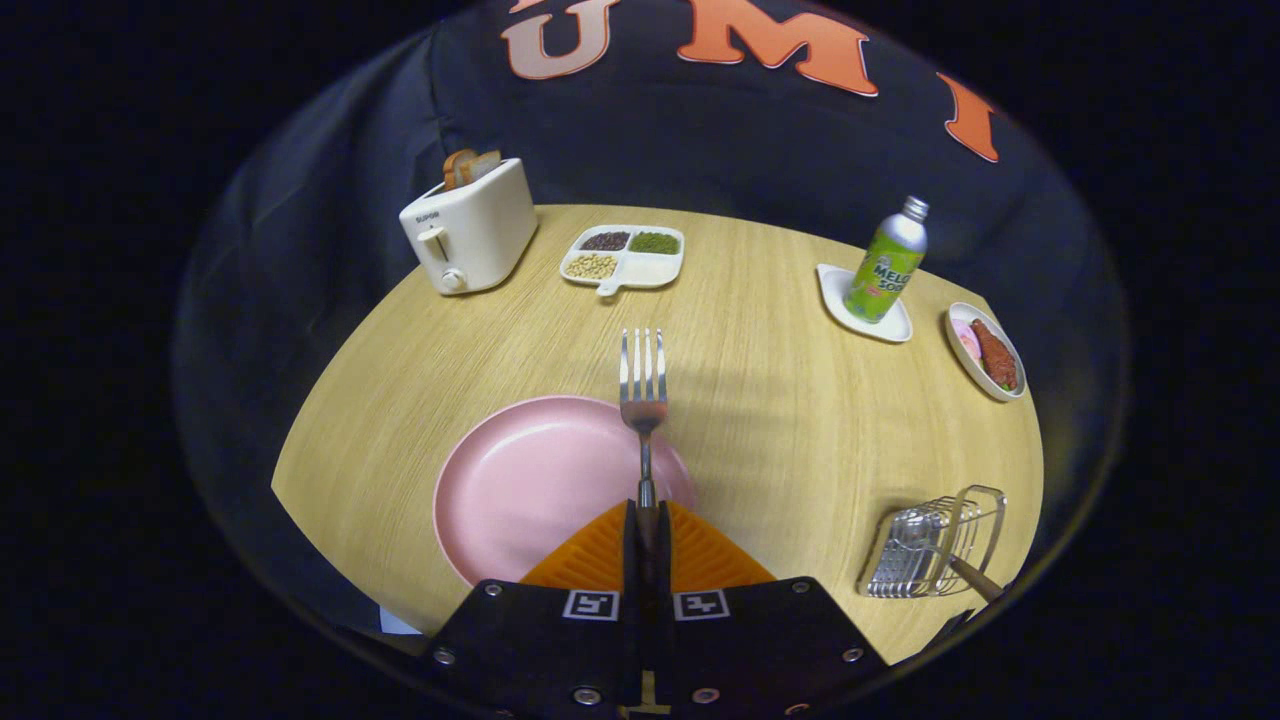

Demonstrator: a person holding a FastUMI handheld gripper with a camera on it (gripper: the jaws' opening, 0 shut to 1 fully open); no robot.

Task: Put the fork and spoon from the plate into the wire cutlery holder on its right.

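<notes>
My gripper [646, 520] is shut on the handle of a metal fork [643, 385], which sticks out straight ahead of the fingers with its tines pointing away, held above the table. Below it lies a pink plate [520, 480] with nothing visible on its bare part. To the right of the fingers stands the wire cutlery holder [930, 550], with a wooden-handled utensil [975, 578] resting in it.
A white toaster [470, 235] with bread stands far left. A divided tray of beans [625, 255] sits at the back. A green soda bottle [885, 265] on a white coaster and a small dish of food [988, 350] lie at the far right of the round wooden table [780, 420].
</notes>
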